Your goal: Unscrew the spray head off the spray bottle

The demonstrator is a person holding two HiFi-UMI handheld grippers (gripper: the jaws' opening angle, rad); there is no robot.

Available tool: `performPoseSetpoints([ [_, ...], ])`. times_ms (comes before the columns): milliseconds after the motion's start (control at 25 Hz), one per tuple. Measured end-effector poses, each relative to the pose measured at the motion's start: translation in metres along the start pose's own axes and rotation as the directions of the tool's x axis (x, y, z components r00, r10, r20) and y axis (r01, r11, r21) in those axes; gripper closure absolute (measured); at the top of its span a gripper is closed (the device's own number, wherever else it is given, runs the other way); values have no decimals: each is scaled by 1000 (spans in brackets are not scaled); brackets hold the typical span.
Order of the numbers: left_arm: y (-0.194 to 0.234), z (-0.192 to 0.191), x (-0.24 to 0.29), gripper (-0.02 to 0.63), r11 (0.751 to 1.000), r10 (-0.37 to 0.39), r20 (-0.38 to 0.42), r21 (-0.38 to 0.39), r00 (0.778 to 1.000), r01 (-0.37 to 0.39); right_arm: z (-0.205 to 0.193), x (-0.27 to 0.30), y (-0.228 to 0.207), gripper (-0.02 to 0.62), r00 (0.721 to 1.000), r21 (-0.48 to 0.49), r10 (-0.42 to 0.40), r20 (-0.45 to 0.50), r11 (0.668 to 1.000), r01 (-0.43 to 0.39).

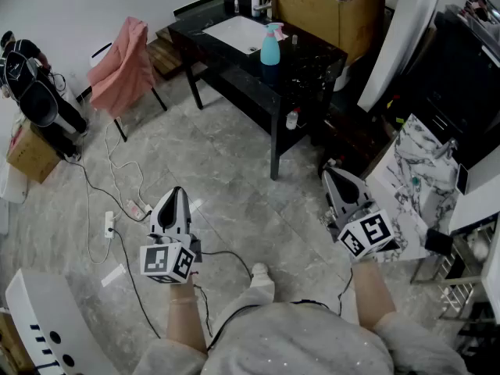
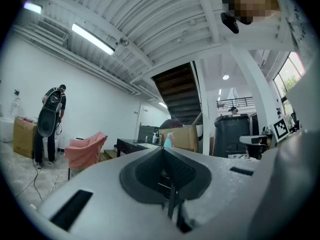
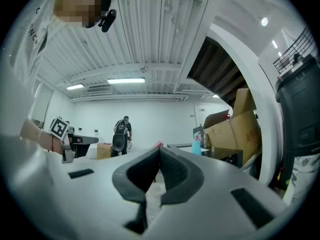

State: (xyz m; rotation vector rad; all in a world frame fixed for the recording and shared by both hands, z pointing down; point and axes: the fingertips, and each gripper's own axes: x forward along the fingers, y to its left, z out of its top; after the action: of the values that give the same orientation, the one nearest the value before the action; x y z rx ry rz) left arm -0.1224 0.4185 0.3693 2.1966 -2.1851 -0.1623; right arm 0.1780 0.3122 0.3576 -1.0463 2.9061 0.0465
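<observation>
Grey stone-look floor (image 1: pixel 234 178) lies open between the person and a black table (image 1: pixel 226 73) at the far side. On the tabletop stands the teal plastic spray bottle with a pink spray head (image 1: pixel 270 45), upright, with its head on. Just behind it on the same table sits a large open brown cardboard box (image 1: pixel 328 10); a flat white sheet (image 1: pixel 238 31) lies to the bottle's left, and small white bottles (image 1: pixel 255 3) stand near the back edge.

Left of the table is a chair draped in pink cloth (image 1: pixel 123 65); farther left a person wearing a black backpack (image 1: pixel 31 84) stands beside a small brown carton (image 1: pixel 31 153). A white power strip with trailing cables (image 1: pixel 110 223) lies on the floor near the left gripper (image 2: pixel 163 151); a white marble-patterned panel (image 1: pixel 418 170) leans just beside the right gripper (image 3: pixel 159 151).

Both grippers are held level, pointing toward the table and well apart from it. The left gripper's dark jaws are pressed fully together with nothing between them; the right gripper's jaws are likewise closed and empty.
</observation>
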Motion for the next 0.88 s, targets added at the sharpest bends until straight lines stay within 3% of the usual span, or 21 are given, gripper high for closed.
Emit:
performPoseSetpoints([
  [520, 61, -10, 87, 600, 999, -48, -9, -9, 999, 48, -28, 77, -38, 592, 996, 51, -90, -15, 995, 90],
  [880, 61, -31, 152, 600, 996, -91, -50, -28, 995, 90, -42, 119, -83, 592, 991, 56, -124, -58, 990, 127],
])
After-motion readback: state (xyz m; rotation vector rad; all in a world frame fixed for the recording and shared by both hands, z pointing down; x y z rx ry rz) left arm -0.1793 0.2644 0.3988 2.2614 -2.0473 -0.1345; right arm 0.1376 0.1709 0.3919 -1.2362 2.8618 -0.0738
